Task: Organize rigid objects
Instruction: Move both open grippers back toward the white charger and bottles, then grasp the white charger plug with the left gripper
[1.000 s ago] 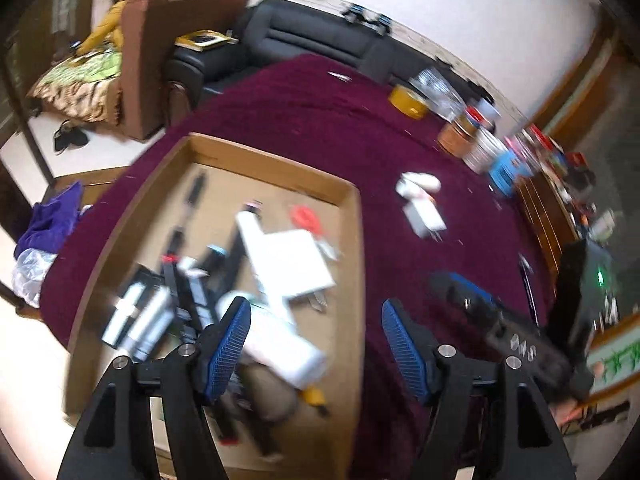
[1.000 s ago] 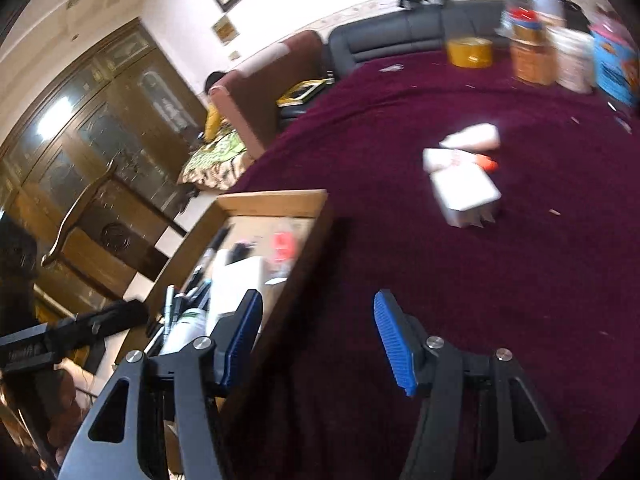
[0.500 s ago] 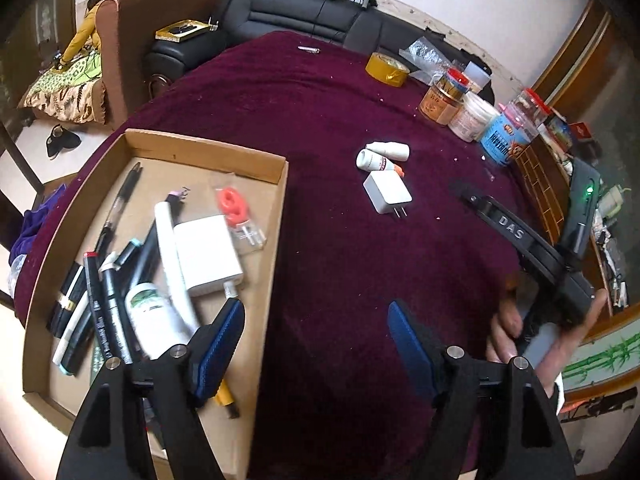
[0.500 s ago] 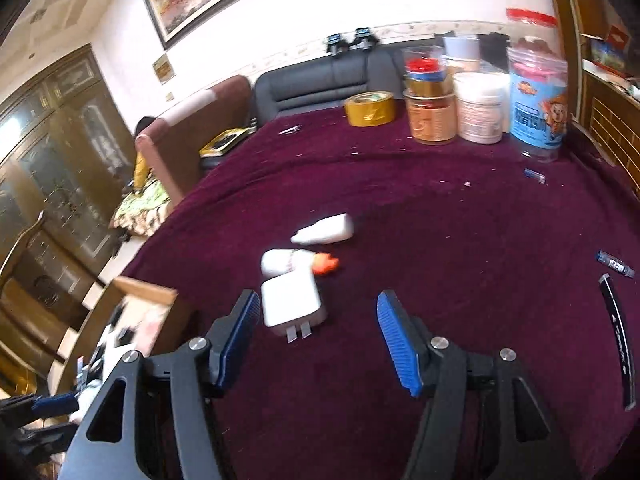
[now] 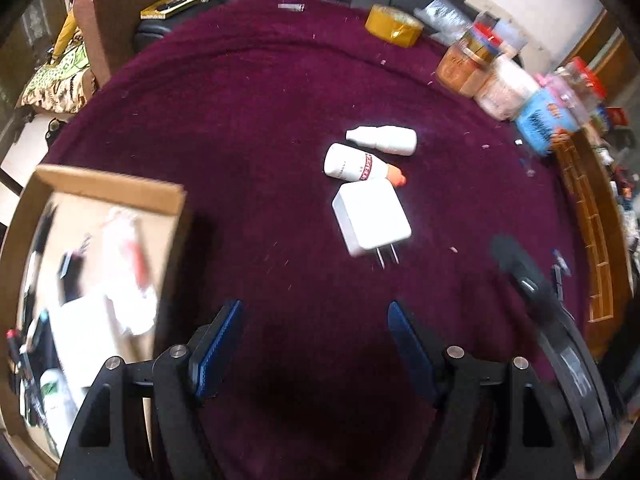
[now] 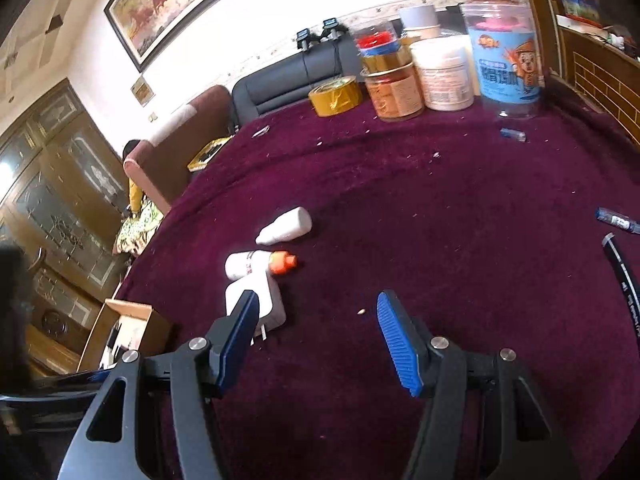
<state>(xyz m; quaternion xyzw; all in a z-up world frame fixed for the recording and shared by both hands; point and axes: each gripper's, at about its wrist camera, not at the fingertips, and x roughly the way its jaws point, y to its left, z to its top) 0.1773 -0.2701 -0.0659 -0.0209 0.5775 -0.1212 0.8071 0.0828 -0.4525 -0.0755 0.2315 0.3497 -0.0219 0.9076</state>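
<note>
A white plug charger (image 5: 371, 218) lies on the maroon tablecloth (image 5: 248, 120), with an orange-capped white bottle (image 5: 356, 165) and a plain white bottle (image 5: 384, 140) just beyond it. My left gripper (image 5: 314, 340) is open and empty, a short way in front of the charger. A cardboard tray (image 5: 108, 186) holding pens and white items sits at the left. In the right wrist view the charger (image 6: 264, 300) lies just beyond the left fingertip; my right gripper (image 6: 316, 332) is open and empty. The bottles (image 6: 256, 262) lie beyond it.
Jars (image 6: 396, 88), a blue-labelled tub (image 6: 506, 68) and a yellow tape roll (image 6: 336, 96) stand at the table's far edge. A pen (image 6: 618, 222) and a black strap (image 6: 624, 280) lie at the right. The tray corner (image 6: 128, 316) shows at the left.
My left gripper has moved right, from over the tray to the cloth in front of the charger. My right gripper has moved closer to the charger and bottles. Both stay open.
</note>
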